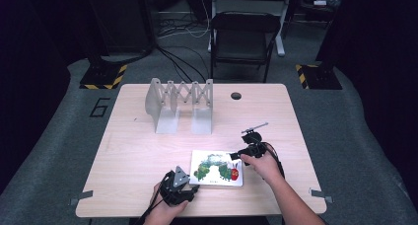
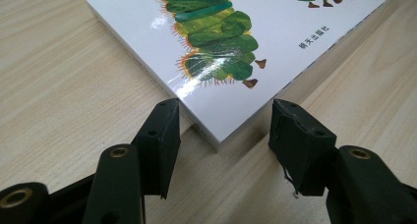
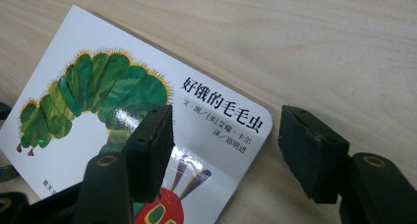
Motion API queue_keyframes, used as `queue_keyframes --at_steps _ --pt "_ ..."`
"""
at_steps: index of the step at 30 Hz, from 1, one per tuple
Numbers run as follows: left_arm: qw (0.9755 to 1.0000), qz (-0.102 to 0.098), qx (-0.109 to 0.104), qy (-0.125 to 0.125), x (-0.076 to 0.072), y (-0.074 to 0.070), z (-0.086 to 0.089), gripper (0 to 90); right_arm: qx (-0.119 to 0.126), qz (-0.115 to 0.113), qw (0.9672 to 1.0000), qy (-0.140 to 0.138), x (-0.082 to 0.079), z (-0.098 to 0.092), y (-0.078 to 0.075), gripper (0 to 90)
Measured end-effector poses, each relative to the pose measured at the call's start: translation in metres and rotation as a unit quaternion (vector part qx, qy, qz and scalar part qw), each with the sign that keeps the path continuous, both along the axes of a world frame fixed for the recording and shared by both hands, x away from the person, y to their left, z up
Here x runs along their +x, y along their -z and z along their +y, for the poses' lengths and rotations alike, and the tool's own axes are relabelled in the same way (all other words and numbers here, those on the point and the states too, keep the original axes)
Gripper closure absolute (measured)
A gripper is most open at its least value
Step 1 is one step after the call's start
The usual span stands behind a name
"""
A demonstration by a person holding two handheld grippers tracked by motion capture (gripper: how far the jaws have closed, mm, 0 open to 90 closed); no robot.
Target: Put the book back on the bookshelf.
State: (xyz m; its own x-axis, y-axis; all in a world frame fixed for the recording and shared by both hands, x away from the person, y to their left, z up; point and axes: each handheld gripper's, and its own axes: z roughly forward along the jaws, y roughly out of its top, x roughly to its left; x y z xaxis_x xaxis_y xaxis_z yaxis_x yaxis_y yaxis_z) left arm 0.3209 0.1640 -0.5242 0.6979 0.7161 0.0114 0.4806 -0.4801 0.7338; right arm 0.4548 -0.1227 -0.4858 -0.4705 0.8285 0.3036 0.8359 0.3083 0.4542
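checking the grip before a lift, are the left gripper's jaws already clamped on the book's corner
No: in the left gripper view the book corner sits between the left gripper jaws, with bare table showing on either side.

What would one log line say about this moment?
left tongs: open, astride book corner | right tongs: open, over opposite corner | book: flat on table

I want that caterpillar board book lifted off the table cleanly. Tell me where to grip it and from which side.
Grip the caterpillar board book by its thick edge near a corner, coming in low and level from the side. It lies flat on the table, so only the edges give purchase. The left gripper already straddles the near-left corner with open jaws; the right gripper straddles the rounded far-right corner, one jaw over the cover.
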Motion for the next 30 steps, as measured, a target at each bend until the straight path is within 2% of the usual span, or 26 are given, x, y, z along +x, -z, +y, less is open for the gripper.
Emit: queue_keyframes --at_steps 2,7,12,16,19,24,26,27,30 --pt "1.0000 0.004 0.002 0.004 0.001 -0.001 0.000 44.6 0.003 0.002 1.0000 0.000 0.001 0.001 0.003 38.1" --pt "1.0000 0.003 0.004 0.001 0.004 0.001 0.000 34.8 0.003 0.010 0.9999 0.001 0.003 0.004 0.007 38.1" --pt "0.9999 0.010 0.009 0.007 0.009 0.000 0.000 27.6 -0.003 0.009 1.0000 -0.001 0.004 0.005 0.010 41.3" --pt "0.9999 0.008 0.005 0.010 0.010 0.001 -0.001 26.7 -0.001 0.013 0.9999 -0.007 0.004 0.008 0.010 42.9" --pt "0.9998 0.015 0.013 0.010 0.009 0.000 0.001 25.3 -0.005 0.014 0.9998 -0.010 0.002 0.013 0.009 43.0" --pt "0.9999 0.011 0.005 -0.002 0.006 0.001 0.001 24.7 -0.010 0.010 0.9998 -0.016 0.001 0.017 0.009 43.0" --pt "0.9999 0.010 0.012 -0.003 0.004 0.000 0.002 24.8 -0.010 0.009 0.9997 -0.019 0.000 0.018 0.009 43.0" --pt "0.9999 0.010 0.008 -0.007 0.003 0.001 0.001 25.1 -0.012 0.008 0.9996 -0.023 0.000 0.019 0.009 43.0" --pt "0.9998 0.017 0.011 -0.004 0.001 -0.001 0.003 25.4 -0.013 0.009 0.9996 -0.021 -0.001 0.021 0.009 43.0"
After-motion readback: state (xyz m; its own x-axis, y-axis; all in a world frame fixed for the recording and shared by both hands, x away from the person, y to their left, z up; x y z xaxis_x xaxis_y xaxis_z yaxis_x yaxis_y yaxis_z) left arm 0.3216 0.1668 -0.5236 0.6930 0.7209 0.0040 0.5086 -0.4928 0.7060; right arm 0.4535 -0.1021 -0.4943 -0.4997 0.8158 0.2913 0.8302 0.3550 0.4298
